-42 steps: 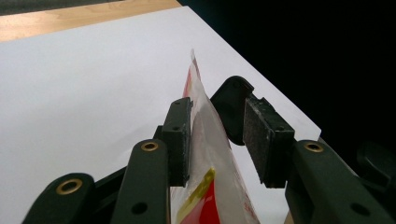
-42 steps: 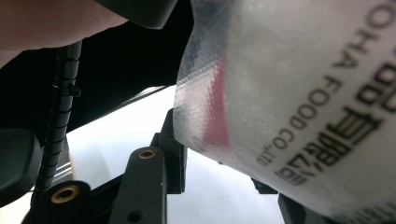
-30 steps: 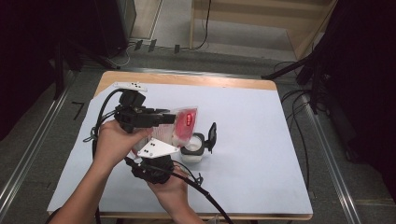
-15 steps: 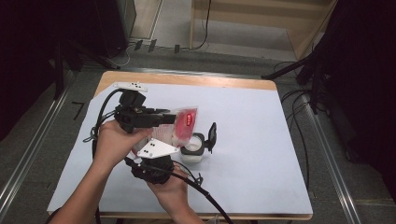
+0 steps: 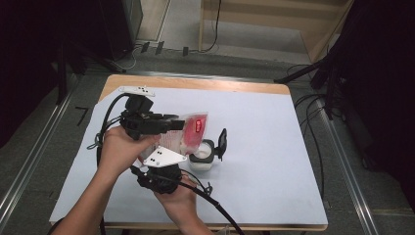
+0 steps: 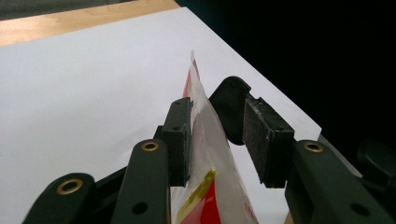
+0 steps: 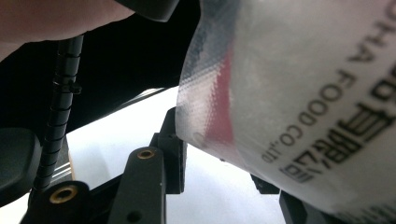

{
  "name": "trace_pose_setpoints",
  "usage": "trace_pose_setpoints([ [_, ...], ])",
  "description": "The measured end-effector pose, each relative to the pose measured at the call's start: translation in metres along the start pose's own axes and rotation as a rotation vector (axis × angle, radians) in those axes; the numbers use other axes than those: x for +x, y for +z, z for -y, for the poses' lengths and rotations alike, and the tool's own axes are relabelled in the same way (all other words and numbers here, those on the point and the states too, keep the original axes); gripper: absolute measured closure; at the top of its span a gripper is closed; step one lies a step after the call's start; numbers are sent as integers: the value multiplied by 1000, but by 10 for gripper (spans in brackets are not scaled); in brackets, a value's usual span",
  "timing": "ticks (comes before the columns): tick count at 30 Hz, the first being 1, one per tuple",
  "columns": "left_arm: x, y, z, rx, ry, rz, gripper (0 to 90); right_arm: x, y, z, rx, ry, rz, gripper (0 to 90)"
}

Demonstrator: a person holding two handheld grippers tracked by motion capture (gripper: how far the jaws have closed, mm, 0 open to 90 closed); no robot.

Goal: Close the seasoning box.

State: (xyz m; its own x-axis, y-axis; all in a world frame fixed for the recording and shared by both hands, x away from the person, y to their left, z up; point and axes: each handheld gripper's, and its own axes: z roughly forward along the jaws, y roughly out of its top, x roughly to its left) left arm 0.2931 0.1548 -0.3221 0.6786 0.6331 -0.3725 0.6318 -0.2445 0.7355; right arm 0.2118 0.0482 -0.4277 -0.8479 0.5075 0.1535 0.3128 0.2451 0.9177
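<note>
Pouch (image 5: 188, 132) (upright) between both hand-held grippers, open mat (image 5: 274, 161) rightward.

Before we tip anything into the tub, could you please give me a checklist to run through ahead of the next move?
1. Packet between the left claw's jaws: ok.
2. Left claw pressing on both sides: not ok, one pad stands apart from the packet.
3. Right claw gripping the packet: cannot tell, far jaw hidden.
4. Tub upright on the table: ok.
5. Lid flipped open: ok.
6. Packet torn open: cannot tell.
</note>
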Motion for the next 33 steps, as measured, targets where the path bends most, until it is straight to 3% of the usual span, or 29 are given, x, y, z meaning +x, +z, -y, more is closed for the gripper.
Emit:
trace_pose_setpoints([
  [20, 1, 10, -5, -24, 13, -5, 630, -12, -1, 0, 3, 8, 15, 643],
  [33, 0, 9, -6, -23, 18, -4, 632, -11, -2, 0, -3, 16, 14, 642],
])
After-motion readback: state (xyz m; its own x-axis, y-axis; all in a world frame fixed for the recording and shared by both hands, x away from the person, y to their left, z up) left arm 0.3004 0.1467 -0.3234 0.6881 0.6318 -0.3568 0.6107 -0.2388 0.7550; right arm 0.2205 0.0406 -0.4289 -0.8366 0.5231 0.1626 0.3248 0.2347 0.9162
